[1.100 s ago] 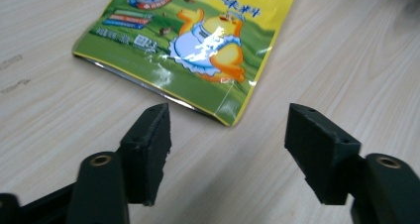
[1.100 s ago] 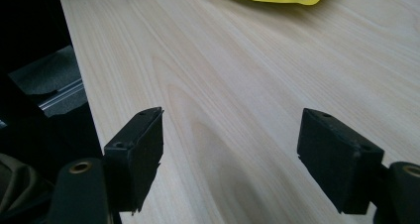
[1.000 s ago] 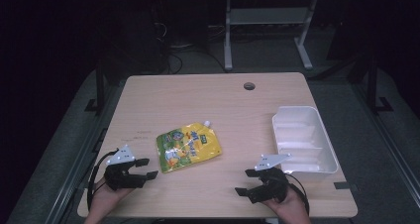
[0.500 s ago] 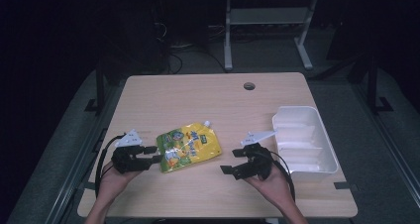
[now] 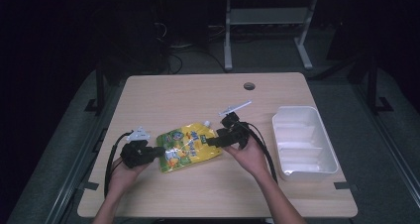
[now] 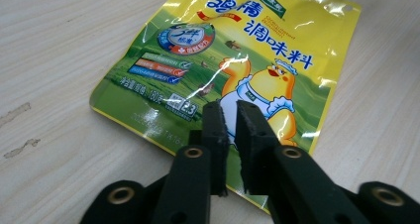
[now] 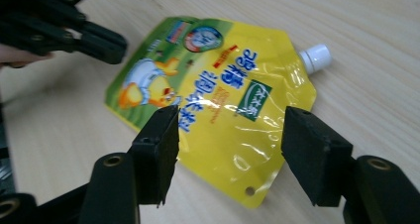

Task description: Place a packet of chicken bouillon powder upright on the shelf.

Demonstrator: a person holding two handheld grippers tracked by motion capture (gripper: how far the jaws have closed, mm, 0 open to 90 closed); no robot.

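Note:
A yellow-and-green spouted seasoning pouch [image 5: 190, 147] lies flat on the wooden table [image 5: 198, 95], its white cap [image 5: 208, 122] pointing away from me. My left gripper [image 5: 159, 152] sits at the pouch's left end. In the left gripper view its jaws [image 6: 230, 116] have just closed to a thin slit over the pouch's [image 6: 237, 50] near edge; I cannot tell whether film is pinched. My right gripper [image 5: 210, 140] is at the pouch's right end. Its jaws [image 7: 230, 121] stand open astride a corner of the pouch [image 7: 223, 85] and have just been closing, pads clear of it.
A white plastic tray [image 5: 317, 116] with dividers stands at the table's right side. A cable hole [image 5: 249, 86] is near the far edge. The left gripper [image 7: 74, 30] shows at the top left of the right gripper view. Dark floor and a metal stand lie beyond the table.
Both hands moved inward from the table's front to the pouch. The left jaws went from open to shut at its left end; the right gripper came left and up to its right end.

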